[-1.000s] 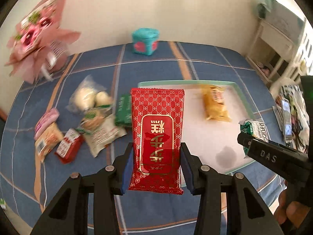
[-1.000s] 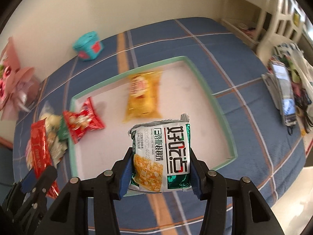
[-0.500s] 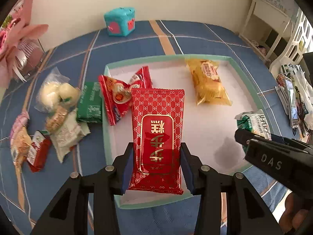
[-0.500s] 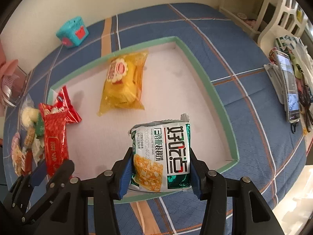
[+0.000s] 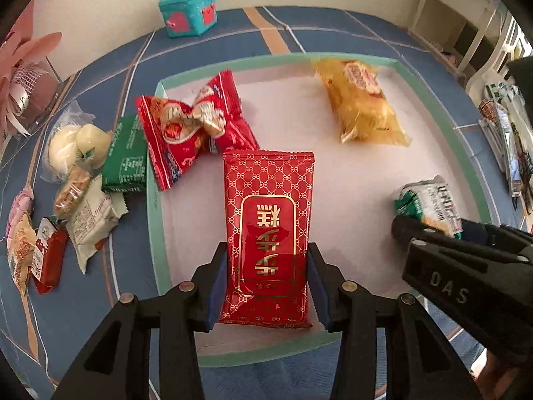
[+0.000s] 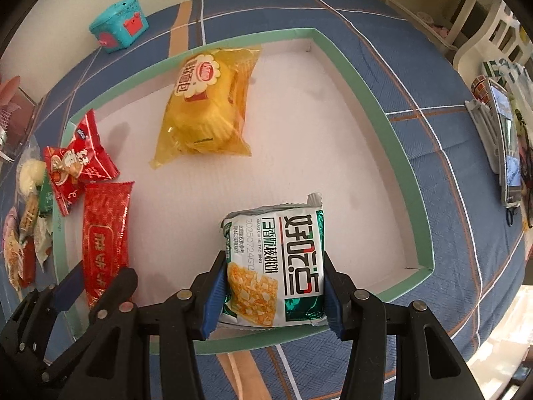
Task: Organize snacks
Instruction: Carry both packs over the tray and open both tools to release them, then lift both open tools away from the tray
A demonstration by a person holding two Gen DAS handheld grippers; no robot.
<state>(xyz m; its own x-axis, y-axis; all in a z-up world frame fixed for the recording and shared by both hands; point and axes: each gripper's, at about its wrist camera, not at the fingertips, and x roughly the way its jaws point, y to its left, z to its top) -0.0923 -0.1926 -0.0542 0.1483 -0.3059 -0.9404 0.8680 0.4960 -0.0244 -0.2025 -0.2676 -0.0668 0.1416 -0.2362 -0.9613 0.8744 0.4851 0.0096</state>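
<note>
My left gripper [image 5: 266, 286] is shut on a long red snack packet with gold lettering [image 5: 268, 233], held over the near part of a shallow white tray with a green rim [image 5: 153, 200]. My right gripper [image 6: 273, 293] is shut on a white-and-green biscuit packet [image 6: 276, 266] over the tray's near right part [image 6: 396, 180]. Inside the tray lie a yellow cake bag [image 5: 361, 103] [image 6: 208, 106] and a crumpled red packet [image 5: 190, 126] that overlaps the left rim. The right gripper with its packet [image 5: 429, 206] shows at the right of the left wrist view.
Several loose snacks [image 5: 76, 180] lie on the blue checked cloth [image 5: 100, 76] left of the tray. A teal toy box [image 5: 188, 11] stands at the back. A pink bouquet [image 5: 23, 66] is far left, and a phone on a stand [image 6: 506, 140] far right.
Both grippers have sunk toward the tray with their packets still held, so the tray fills more of each view. The left gripper has come over the tray from its left side.
</note>
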